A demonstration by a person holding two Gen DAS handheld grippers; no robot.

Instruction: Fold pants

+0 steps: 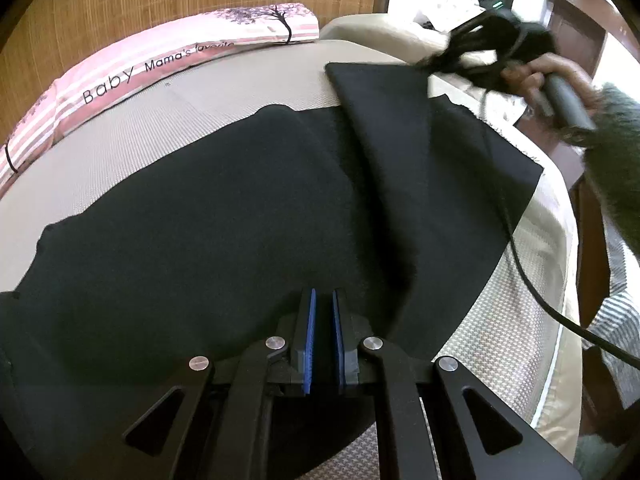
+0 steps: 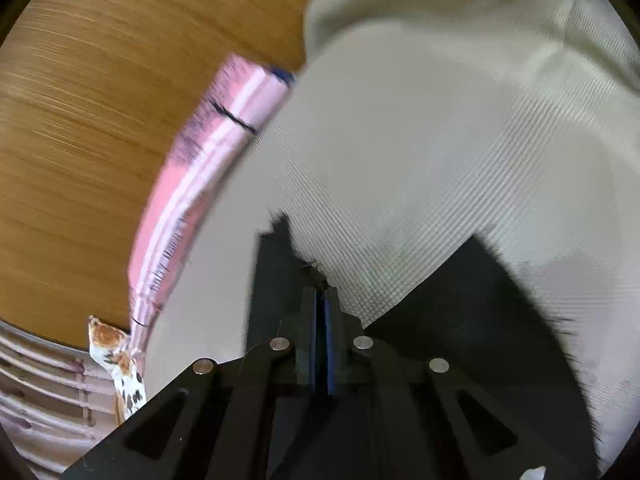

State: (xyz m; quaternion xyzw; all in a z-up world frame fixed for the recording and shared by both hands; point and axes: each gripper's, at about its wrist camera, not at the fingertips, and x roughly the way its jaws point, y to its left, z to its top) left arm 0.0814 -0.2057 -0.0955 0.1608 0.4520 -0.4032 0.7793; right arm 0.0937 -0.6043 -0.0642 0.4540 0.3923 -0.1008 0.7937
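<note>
Black pants (image 1: 208,216) lie spread across the beige mattress (image 1: 168,128). One leg (image 1: 436,148) is folded over and stretched toward the far right, where my right gripper (image 1: 434,62) holds its hem. In the right wrist view that gripper (image 2: 322,294) is shut on the frayed hem of the pants (image 2: 276,264), lifted above the mattress (image 2: 420,152). My left gripper (image 1: 324,296) hovers low over the pants' near part, its blue pads a narrow gap apart with no cloth between them.
A pink striped pillow (image 1: 120,76) lies along the mattress's far edge against a bamboo-pattern wall; it also shows in the right wrist view (image 2: 200,188). The mattress's right edge (image 1: 560,240) drops off. A black cable (image 1: 532,288) trails from the right gripper. A wooden door (image 1: 576,20) stands far right.
</note>
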